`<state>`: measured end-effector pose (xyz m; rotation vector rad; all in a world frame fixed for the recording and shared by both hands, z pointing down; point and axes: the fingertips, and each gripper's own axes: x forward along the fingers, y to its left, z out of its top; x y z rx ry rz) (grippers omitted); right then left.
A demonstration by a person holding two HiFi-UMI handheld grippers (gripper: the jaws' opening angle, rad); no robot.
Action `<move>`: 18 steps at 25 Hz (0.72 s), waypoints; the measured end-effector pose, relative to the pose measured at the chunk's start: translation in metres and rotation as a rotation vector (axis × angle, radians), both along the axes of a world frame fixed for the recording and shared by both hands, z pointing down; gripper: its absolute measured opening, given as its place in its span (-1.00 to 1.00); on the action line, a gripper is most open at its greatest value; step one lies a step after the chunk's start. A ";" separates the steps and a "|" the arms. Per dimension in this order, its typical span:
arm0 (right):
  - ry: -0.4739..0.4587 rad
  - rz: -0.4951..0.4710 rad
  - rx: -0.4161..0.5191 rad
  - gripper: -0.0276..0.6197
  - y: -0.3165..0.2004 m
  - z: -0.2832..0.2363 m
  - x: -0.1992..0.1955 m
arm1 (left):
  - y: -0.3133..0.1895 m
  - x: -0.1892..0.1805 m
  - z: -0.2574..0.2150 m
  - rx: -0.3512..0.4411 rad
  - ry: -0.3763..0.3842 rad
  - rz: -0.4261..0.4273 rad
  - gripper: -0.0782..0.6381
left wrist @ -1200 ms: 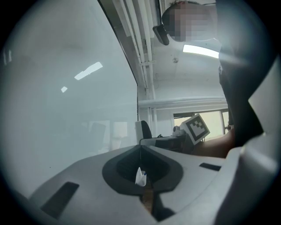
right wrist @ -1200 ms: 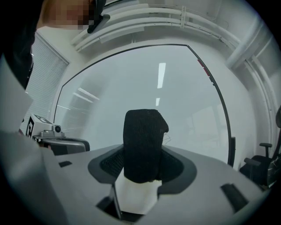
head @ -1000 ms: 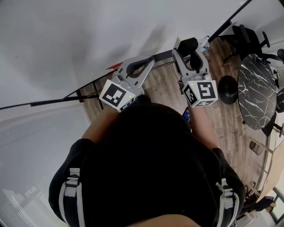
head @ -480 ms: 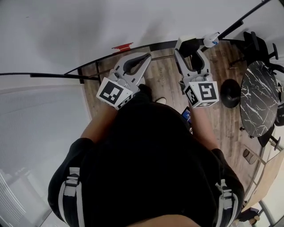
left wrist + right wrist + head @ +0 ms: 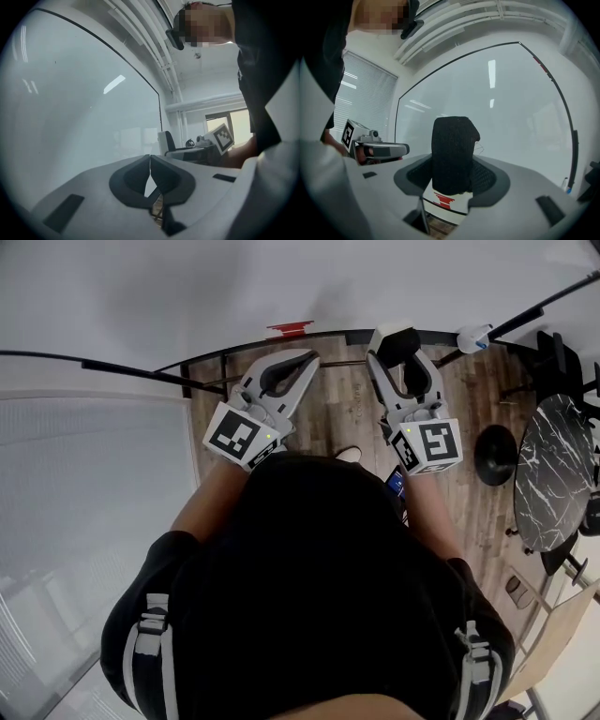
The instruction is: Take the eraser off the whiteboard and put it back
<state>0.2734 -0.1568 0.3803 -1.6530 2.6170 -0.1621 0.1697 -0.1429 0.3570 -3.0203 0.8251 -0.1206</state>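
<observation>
My right gripper [image 5: 398, 345] is shut on the eraser [image 5: 397, 337], a white block with a red mark and a black felt face [image 5: 453, 152]. It stands upright between the jaws of that gripper [image 5: 451, 180], close in front of the whiteboard [image 5: 497, 98]. In the head view the whiteboard [image 5: 187, 287] fills the top. My left gripper [image 5: 302, 360] is beside the right one, its jaws shut with nothing between them; the tips of this gripper [image 5: 150, 165] meet in front of the whiteboard [image 5: 79, 103]. Both point level at the board.
A red item [image 5: 291, 329] and a white-and-blue object [image 5: 472, 337] sit along the board's lower rail. To the right stand a black marble round table [image 5: 548, 474], a black round base [image 5: 497, 454] and chairs. Window blinds [image 5: 84, 512] are at the left. Wooden floor lies below.
Both grippers have shifted sideways along the board; its lower rail and the red item slid right in the head view. The eraser stays in the right gripper.
</observation>
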 end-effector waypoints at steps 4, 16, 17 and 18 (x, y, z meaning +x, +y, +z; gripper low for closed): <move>0.004 -0.060 0.015 -0.23 -0.007 -0.010 -0.037 | -0.010 -0.031 -0.006 0.004 0.012 -0.021 -0.76; 0.026 -0.206 0.035 -0.23 -0.006 -0.025 -0.157 | -0.016 -0.144 -0.015 0.009 0.036 -0.113 -0.76; 0.032 -0.214 0.034 -0.23 -0.005 -0.025 -0.166 | -0.016 -0.152 -0.014 0.007 0.039 -0.118 -0.76; 0.038 -0.222 0.034 -0.23 -0.005 -0.025 -0.175 | -0.015 -0.161 -0.013 0.004 0.041 -0.123 -0.76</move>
